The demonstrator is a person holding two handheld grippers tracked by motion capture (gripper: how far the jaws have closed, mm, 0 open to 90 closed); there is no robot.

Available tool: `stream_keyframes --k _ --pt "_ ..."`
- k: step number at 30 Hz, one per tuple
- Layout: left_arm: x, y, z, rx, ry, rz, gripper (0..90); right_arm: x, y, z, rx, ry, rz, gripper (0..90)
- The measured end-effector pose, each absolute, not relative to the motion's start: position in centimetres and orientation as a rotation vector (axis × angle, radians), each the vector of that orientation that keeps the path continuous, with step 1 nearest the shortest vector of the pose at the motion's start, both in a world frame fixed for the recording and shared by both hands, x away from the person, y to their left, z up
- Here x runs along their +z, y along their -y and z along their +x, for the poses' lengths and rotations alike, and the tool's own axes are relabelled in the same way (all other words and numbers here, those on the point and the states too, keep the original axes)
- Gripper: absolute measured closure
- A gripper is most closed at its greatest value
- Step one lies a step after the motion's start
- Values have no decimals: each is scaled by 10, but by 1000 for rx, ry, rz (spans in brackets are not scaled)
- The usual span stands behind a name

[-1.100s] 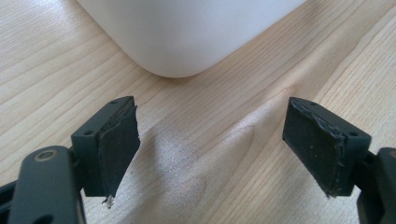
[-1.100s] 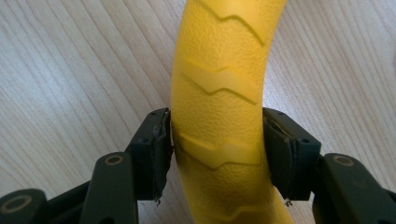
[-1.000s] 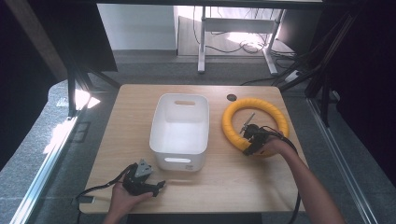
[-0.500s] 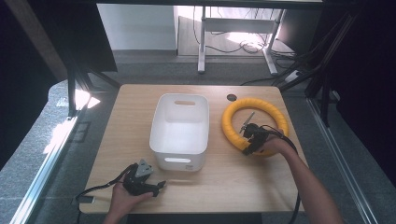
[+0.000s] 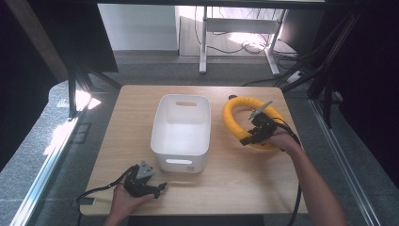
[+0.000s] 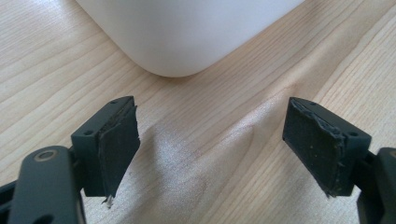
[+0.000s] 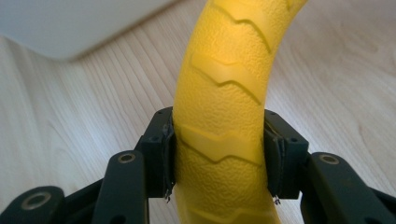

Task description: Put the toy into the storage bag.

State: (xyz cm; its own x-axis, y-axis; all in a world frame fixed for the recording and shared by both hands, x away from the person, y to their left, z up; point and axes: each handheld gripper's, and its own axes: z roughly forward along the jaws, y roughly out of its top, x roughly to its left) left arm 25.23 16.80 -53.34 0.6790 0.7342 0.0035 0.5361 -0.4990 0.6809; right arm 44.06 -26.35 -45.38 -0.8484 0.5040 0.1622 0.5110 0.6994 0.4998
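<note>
Bin [image 5: 180, 134], white, nothing visible inside; right gripper [image 7: 219, 154] clamped on yellow ring [image 7: 229, 93], left gripper [image 6: 210, 149] agape, empty.

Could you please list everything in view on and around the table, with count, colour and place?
Bin: one, white, mid-table, two handle slots, nothing inside.
Ring: one, yellow, textured with raised ridges, flat on the table right of the bin.
Table: one, light wood, centre.
Grommet: one, dark, at the ring's far edge.
Desk frame: one, white, on the floor beyond the table, cables by it.
Left gripper: one, black, near the table's front edge before the bin, jaws wide apart on nothing.
Right gripper: one, black, jaws closed on the ring's near side.
Forearms: two, from the bottom edge.
</note>
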Motion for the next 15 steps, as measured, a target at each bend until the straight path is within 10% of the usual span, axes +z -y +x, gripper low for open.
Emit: stream_keyframes --k 15 --pt "-532 -169 252 361 -965 2204 187 -437 272 440 -1056 2801 -901 517"
